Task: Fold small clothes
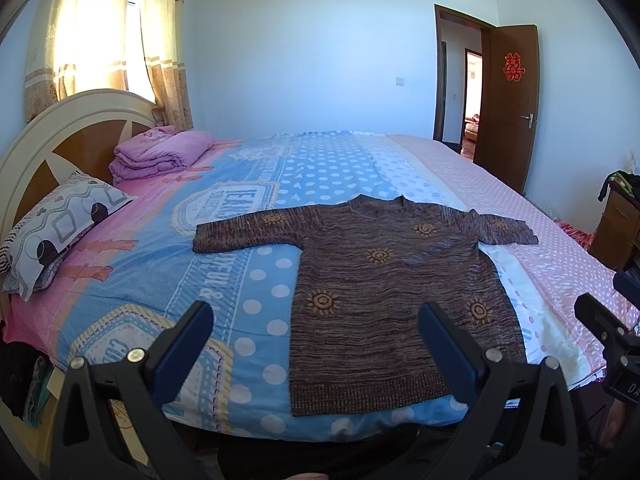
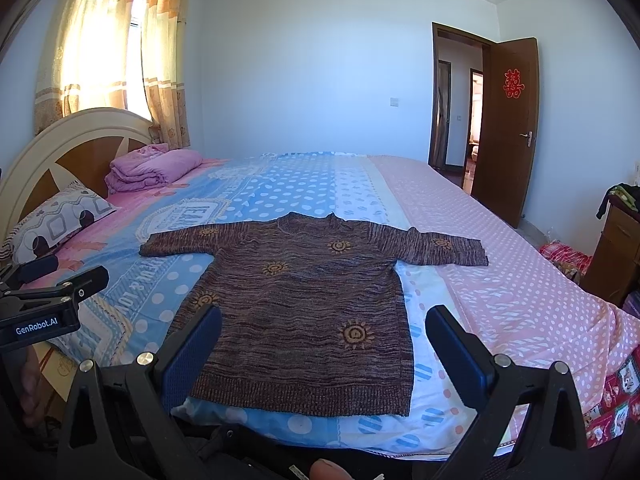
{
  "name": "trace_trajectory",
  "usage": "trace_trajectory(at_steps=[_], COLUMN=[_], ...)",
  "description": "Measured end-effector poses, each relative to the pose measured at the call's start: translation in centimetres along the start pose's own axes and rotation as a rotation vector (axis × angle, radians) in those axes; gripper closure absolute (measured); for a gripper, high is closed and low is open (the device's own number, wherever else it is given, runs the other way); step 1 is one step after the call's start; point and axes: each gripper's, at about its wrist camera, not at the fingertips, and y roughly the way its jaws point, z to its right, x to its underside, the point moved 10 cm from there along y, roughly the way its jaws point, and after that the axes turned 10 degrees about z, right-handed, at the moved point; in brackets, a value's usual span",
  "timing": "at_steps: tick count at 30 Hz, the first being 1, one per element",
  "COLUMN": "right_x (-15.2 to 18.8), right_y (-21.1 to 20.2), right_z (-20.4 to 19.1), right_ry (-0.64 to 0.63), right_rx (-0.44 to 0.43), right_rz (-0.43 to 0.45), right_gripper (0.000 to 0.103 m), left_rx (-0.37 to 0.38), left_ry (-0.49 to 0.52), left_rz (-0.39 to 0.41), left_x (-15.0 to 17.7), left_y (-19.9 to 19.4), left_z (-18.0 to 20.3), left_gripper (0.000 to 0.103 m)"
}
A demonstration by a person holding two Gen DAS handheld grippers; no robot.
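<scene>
A brown knitted sweater (image 1: pixel 384 288) with orange sun motifs lay flat and unfolded on the bed (image 1: pixel 248 264), occupying the centre of both views. In the left wrist view the left claw (image 1: pixel 316 346) filled the bottom of the frame with its two blue-padded fingers (image 1: pixel 188 352) spread wide apart and holding nothing; the sweater's ribbed hem lay between and just beyond them, nearer the finger on the right of the frame, and no contact with the fabric was visible. In the right wrist view the right claw (image 2: pixel 324 354) was likewise spread apart and empty at the bottom of the frame, the hem lying between its fingers and reaching towards the one on the left. Each claw also appeared at the edge of the other's view. The sweater's long axis ran from the hem at the bottom of the frame up to the neckline towards the middle, with the neck pointing away from the cameras; both sleeves extended sideways, one to the left and one to the right of the frame. A patterned pillow (image 1: pixel 60 228) and a folded pink quilt (image 1: pixel 160 154) rested at the headboard (image 1: pixel 76 128) in the left of the frame, well apart from the sweater. An open brown door (image 2: pixel 506 128) stood at the right.
</scene>
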Motion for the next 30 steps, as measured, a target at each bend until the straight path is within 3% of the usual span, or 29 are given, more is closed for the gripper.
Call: trace_trajectory(at_steps=[30], right_x=[1.1], right_y=[1.6], right_z=[0.2], right_ry=[0.005], right_rx=[-0.016], right_rz=[-0.037], right_gripper=[0.001], left_rx=[-0.009], left_ry=[0.001], left_rz=[-0.045], left_x=[1.0], left_y=[1.9], left_z=[-0.3], left_gripper=[0.0])
